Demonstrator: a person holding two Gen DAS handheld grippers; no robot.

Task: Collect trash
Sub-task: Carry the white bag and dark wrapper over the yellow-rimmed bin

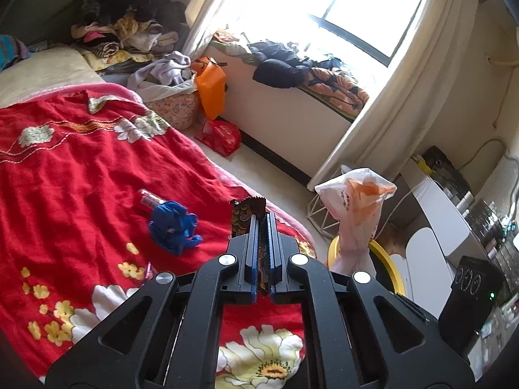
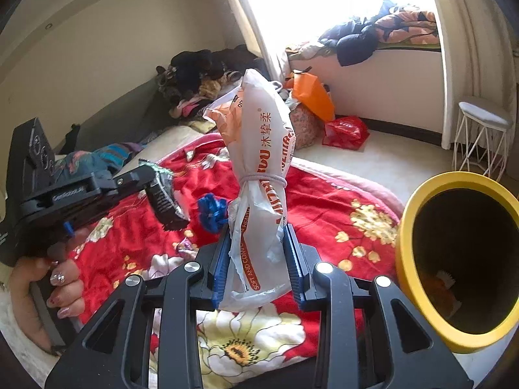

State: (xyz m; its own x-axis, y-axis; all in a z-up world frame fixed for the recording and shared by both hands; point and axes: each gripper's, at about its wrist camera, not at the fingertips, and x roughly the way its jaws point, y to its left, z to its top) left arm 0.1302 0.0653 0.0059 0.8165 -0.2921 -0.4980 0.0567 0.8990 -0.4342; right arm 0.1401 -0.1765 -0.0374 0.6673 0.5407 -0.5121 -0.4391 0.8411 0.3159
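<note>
My left gripper point(image 1: 262, 218) is shut on a dark snack wrapper point(image 1: 241, 215) with a zigzag top edge, held above the red bedspread; the same wrapper point(image 2: 165, 194) shows in the right wrist view, hanging from that gripper point(image 2: 147, 178) in a person's hand point(image 2: 61, 278). My right gripper point(image 2: 258, 230) is shut on a white and orange plastic bag point(image 2: 259, 162) tied with a hair band, standing up between the pads. That bag point(image 1: 355, 201) also shows at the right of the left wrist view. A yellow-rimmed bin point(image 2: 460, 259) with some trash inside stands to the right.
A crumpled blue item point(image 1: 173, 227) and a small clear bottle point(image 1: 150, 199) lie on the red floral bedspread point(image 1: 81, 178). Clothes pile at the bed's far end. A red bag point(image 2: 345, 131) and an orange bag point(image 2: 313, 95) sit on the floor near the window seat. A white wire stool point(image 2: 480, 139) stands right.
</note>
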